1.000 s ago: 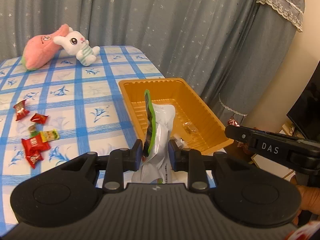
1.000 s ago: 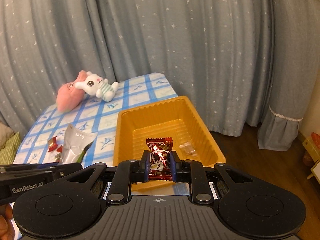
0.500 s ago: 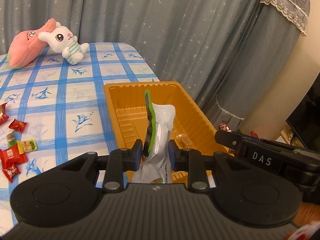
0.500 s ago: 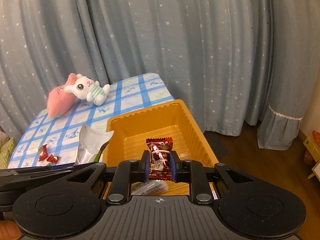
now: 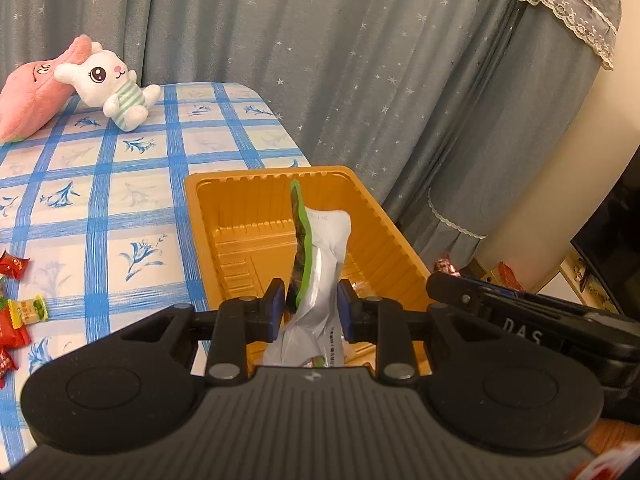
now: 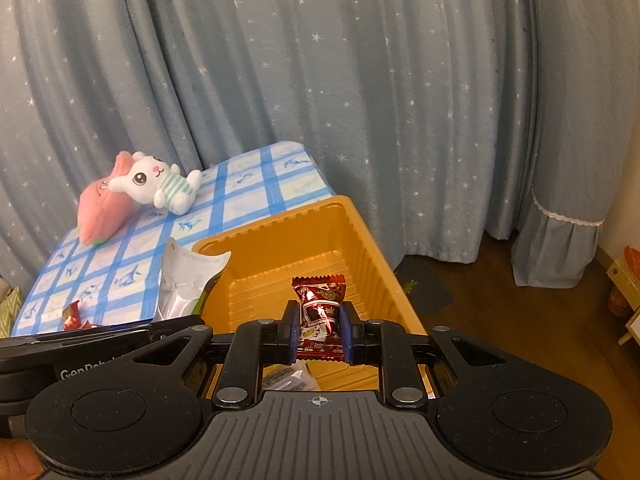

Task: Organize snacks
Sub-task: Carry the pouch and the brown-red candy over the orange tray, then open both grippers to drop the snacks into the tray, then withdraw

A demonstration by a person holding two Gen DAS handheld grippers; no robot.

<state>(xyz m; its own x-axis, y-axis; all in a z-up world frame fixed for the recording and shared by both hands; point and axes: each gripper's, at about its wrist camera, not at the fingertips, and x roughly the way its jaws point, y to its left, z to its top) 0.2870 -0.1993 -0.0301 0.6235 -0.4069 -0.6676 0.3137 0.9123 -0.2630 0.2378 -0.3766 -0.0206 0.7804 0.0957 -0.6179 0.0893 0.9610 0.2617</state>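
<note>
Desk point(image 5: 132, 208) with the blue-check cloth, plush rabbit point(image 5: 112, 84) and pink plush point(image 5: 28, 92) at the far end, out of the way. Orange tray point(image 5: 400, 248) sits at the desk's right edge, near the curtain; nearly bare inside, one small clear wrapper point(image 6: 288, 378) on the floor of it at the near end. Left gripper point(image 5: 308, 308) is over the tray's near end, fingers closed partway on a silver-and-green pouch point(image 5: 320, 264), pinched around its middle, pouch standing up on edge with the top flopping forward. Right gripper point(image 6: 319, 330) is also above the tray's near end, fingers clamped on a red candy point(image 6: 320, 308) held upright. Loose candies point(image 5: 16, 312) remain on the cloth off to the left, well apart from the tray. Looks like the step is the drop: both items are over the tray, neither released. Suggest lowering each before opening, since the pouch is light and floppy and could catch the rim and tip out over the desk edge. Release the pouch first, angled flat so it lies along the tray floor rather than standing; then the candy beside it, not on top. Keep the two grippers apart, they're just beside each other here. Open wide enough that the foil doesn't cling to a pad.
</note>
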